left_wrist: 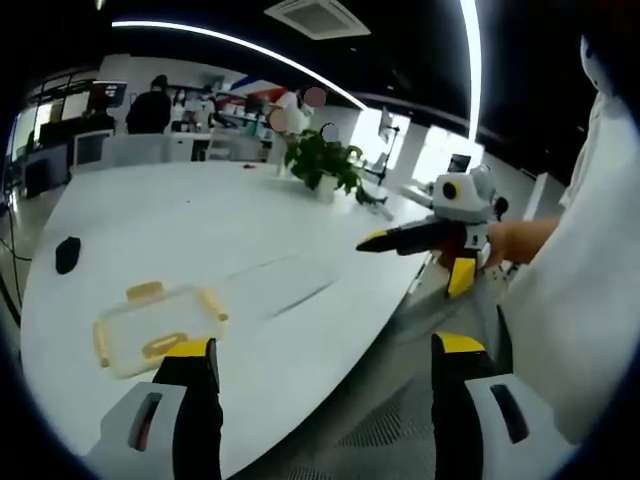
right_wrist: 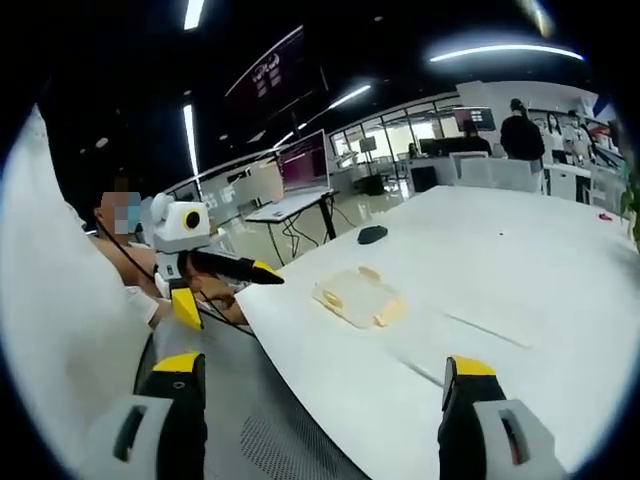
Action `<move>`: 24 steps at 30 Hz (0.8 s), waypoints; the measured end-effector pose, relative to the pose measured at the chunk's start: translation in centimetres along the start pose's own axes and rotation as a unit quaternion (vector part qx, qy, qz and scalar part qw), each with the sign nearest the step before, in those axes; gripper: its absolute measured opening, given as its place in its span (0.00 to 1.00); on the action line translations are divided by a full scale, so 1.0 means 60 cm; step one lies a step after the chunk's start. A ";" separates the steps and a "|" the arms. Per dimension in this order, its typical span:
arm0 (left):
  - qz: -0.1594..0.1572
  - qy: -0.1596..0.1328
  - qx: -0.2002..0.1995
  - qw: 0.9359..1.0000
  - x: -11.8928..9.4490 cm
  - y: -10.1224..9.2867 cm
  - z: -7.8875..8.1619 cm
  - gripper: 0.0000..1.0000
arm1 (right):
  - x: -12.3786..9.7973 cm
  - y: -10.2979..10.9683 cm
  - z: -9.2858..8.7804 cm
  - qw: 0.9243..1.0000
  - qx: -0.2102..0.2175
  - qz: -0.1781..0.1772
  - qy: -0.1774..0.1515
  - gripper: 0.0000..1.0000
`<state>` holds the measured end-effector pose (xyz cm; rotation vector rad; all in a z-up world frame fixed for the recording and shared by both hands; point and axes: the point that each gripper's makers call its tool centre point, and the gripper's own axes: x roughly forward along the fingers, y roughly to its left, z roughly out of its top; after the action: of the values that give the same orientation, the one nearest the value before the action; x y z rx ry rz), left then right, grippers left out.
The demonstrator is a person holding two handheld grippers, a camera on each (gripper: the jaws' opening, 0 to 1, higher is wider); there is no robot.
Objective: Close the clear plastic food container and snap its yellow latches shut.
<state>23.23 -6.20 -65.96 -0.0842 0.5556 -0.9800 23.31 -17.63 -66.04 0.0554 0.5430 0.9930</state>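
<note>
- Right now we hold both grippers off the white table (left_wrist: 200,230), beyond its near edge and over the floor.
- Our left gripper (left_wrist: 318,375) has its jaws spread wide, with nothing between them.
- Our right gripper (right_wrist: 322,392) is likewise spread and empty.
- We see the clear food container (left_wrist: 155,330) lying flat on the table near that edge, its yellow latches (left_wrist: 145,291) around its sides; neither gripper touches it.
- We see a small black object (left_wrist: 67,254) farther along the table, well apart from the container.
- A potted plant (left_wrist: 322,162) stands near the table's far edge.
</note>
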 end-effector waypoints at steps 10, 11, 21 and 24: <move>0.000 -0.014 -0.006 1.000 -0.007 0.000 0.014 0.87 | -0.002 0.000 0.008 1.000 -0.006 -0.002 -0.003 0.99; 0.000 -0.016 -0.007 1.000 -0.008 0.000 0.016 0.86 | -0.003 0.000 0.009 1.000 -0.006 -0.002 -0.004 0.99; 0.004 -0.010 0.022 1.000 -0.022 0.012 0.031 0.86 | 0.003 -0.001 0.028 1.000 -0.021 0.002 -0.006 0.96; -0.001 -0.014 0.023 1.000 -0.025 0.016 0.035 0.88 | 0.008 0.003 0.035 0.999 -0.035 0.008 -0.005 0.96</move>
<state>24.35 -4.85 -63.83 -0.0567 0.5063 -0.9915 24.36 -16.72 -64.37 0.0023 0.4984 1.0257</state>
